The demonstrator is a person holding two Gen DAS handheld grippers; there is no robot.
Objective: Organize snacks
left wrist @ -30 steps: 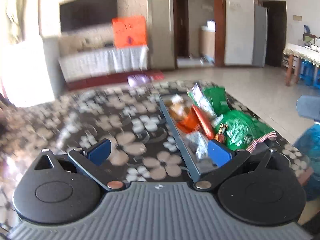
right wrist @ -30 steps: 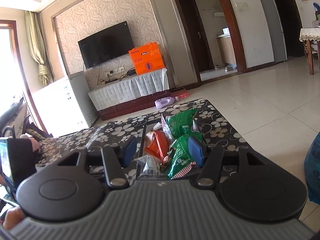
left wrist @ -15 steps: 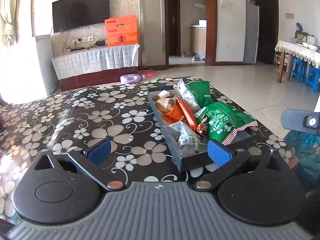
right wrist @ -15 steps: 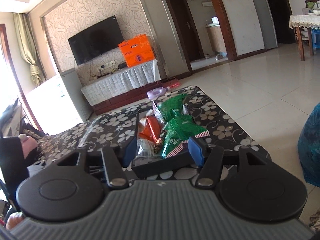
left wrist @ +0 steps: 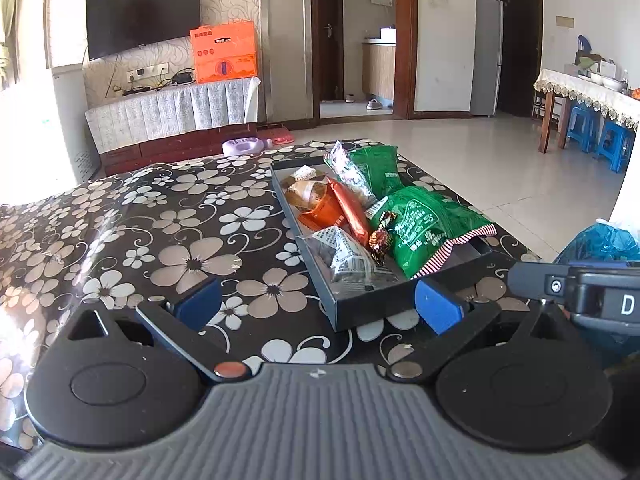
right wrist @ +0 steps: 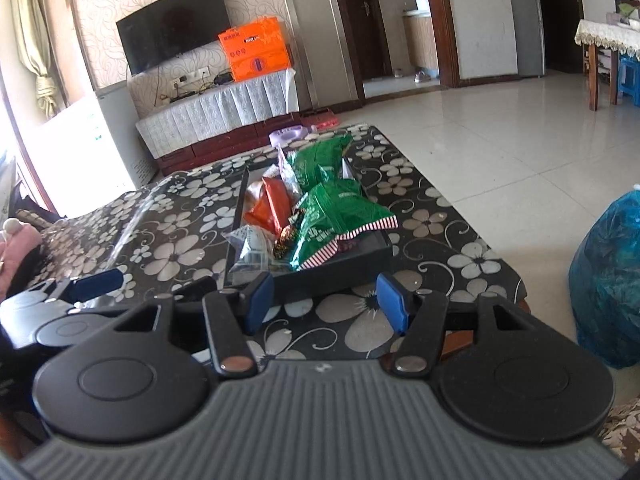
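Sunlit living-room floor and a wall-mounted television point(left wrist: 142, 14) frame a low table point(left wrist: 168, 216) under a black, flower-printed cloth. Nearest the lens, the left gripper point(left wrist: 318, 304) has its blue pads spread wide with nothing between them, hanging just short of the near end of the tray point(left wrist: 368, 312). The right gripper point(right wrist: 326, 300) is likewise parted and empty, aimed at that same near wall, likely so either hand can reach in without turning.

The tray, a dark shallow box, lies lengthwise away from both tools and holds the snacks in a loose heap: two green bags point(left wrist: 424, 228), an orange packet point(left wrist: 352, 212), a clear printed pouch point(left wrist: 344, 254) and what may be a foil-wrapped sweet point(left wrist: 380, 242), too small to tell. Piling seems to be why the larger green bag overhangs the right rim.

Beyond stand an orange box point(left wrist: 224, 52) on a draped cabinet, and a blue plastic bag point(right wrist: 608, 280) on the floor to the right.
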